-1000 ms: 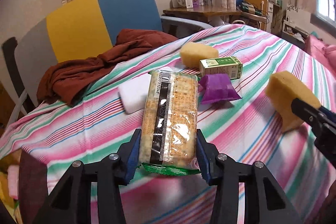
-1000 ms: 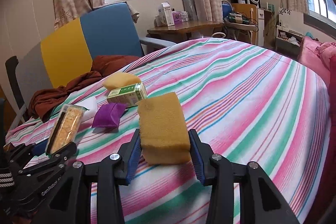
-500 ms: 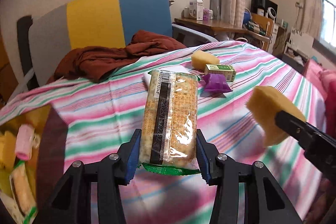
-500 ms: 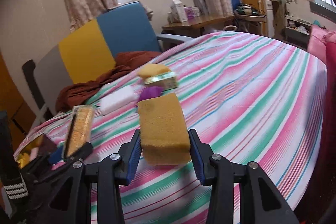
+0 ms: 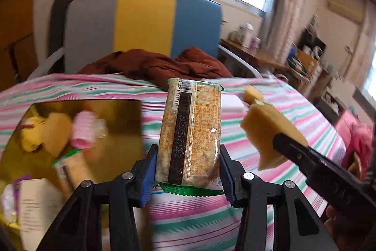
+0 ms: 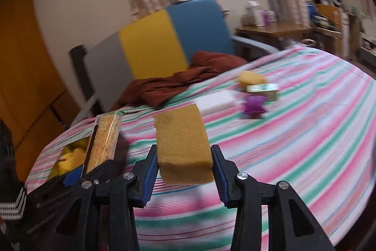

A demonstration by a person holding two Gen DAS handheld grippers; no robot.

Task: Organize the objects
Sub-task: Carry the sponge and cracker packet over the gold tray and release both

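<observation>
Both grippers carry one thing each above the striped cloth.

The left gripper (image 5: pixel 188 174) is closed on a cracker pack (image 5: pixel 190 131) standing upright at the centre of its view, and the right gripper (image 6: pixel 183 174) is closed on a yellow sponge (image 6: pixel 182 145). At lower left of the left view is a box (image 5: pixel 122 114) with blurred items inside. A second sponge (image 6: pixel 251 79), a small carton (image 6: pixel 263 88) and a purple pouch (image 6: pixel 253 106) lie on the cloth (image 6: pixel 305 133) at upper right.
</observation>
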